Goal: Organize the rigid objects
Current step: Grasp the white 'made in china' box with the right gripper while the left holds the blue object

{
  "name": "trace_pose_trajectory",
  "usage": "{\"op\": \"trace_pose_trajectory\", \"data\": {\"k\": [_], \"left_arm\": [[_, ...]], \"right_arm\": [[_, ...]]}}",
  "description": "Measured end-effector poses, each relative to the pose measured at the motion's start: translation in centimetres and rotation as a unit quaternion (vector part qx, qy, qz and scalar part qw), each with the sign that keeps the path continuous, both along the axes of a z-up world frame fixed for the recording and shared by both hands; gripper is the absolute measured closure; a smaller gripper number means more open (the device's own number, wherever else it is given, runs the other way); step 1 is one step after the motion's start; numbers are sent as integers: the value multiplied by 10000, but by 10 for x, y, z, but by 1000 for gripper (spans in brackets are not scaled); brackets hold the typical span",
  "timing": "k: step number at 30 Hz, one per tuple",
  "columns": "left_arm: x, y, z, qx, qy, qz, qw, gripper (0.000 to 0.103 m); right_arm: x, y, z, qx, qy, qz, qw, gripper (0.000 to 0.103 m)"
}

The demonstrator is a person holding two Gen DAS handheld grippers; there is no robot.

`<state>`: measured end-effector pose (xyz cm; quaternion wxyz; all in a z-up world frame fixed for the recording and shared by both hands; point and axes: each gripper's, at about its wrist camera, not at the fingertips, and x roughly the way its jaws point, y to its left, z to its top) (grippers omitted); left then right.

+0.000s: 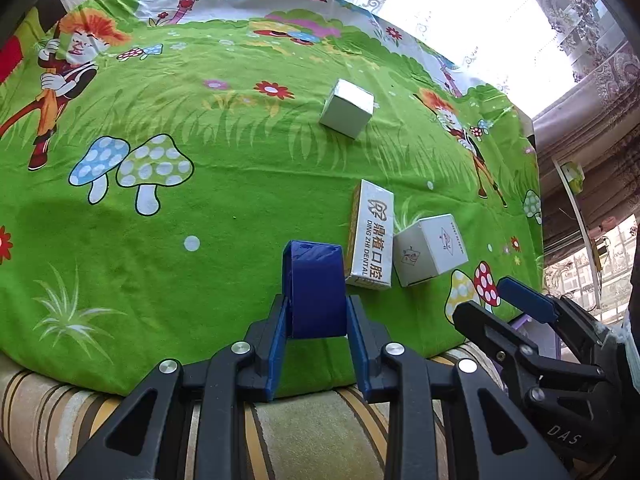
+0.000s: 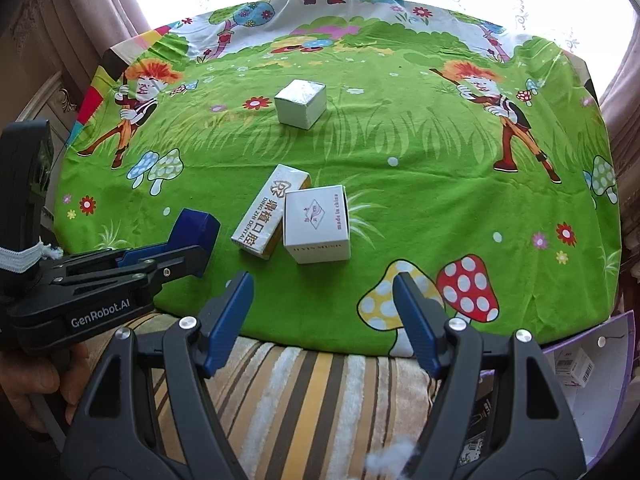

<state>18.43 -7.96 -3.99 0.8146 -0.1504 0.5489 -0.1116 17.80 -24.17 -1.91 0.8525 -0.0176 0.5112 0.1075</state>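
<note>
A: Boxes first. Where are they sitting?

B: A blue box [image 1: 316, 292] is sitting clamped between the fingers [image 1: 280, 332] of the left gripper [image 1: 317, 320], one blue pad pressing each side. Its far end is reaching out over the green cartoon cloth [image 1: 224, 184] that is covering the desk [image 2: 304, 380], near the front edge.

A: Is it touching the cloth?

B: I cannot tell; the underside is hiding behind the fingers.

A: And the other boxes?

B: A long dental box [image 1: 370, 236] is lying flat just to the right of the blue one, close beside it. A white cube box [image 1: 430, 250] is standing against its right side; in the right wrist view the two are looking pressed together. A silver box [image 1: 347, 108] is sitting alone farther back, well apart from the rest.

A: What is the right gripper [image 2: 324, 320] doing?

B: It is hovering over the front edge of the desk with its fingers [image 2: 228, 320] spread wide, gripping nothing and touching nothing. The white cube box [image 2: 318, 224] is lying ahead of the gap, beyond the fingertips.

A: Anything past the cloth?

B: A striped fabric [image 2: 280, 400] is showing under the front edge, and lace curtains [image 1: 440, 12] are hanging at the bright window behind.
</note>
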Motion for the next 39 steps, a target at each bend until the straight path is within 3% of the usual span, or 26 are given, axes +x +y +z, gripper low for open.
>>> {"op": "trace_pose_trajectory", "data": {"k": [11, 15, 39], "left_arm": [[1, 10, 4, 30, -264, 93, 9996, 73], [0, 5, 6, 90, -357, 39, 9993, 73], [-23, -22, 40, 489, -1082, -335, 9924, 73]], "right_arm": [[31, 13, -23, -163, 153, -104, 9997, 32], [37, 14, -32, -187, 258, -93, 9994, 57], [-20, -32, 7, -43, -285, -546, 9981, 57]]}}
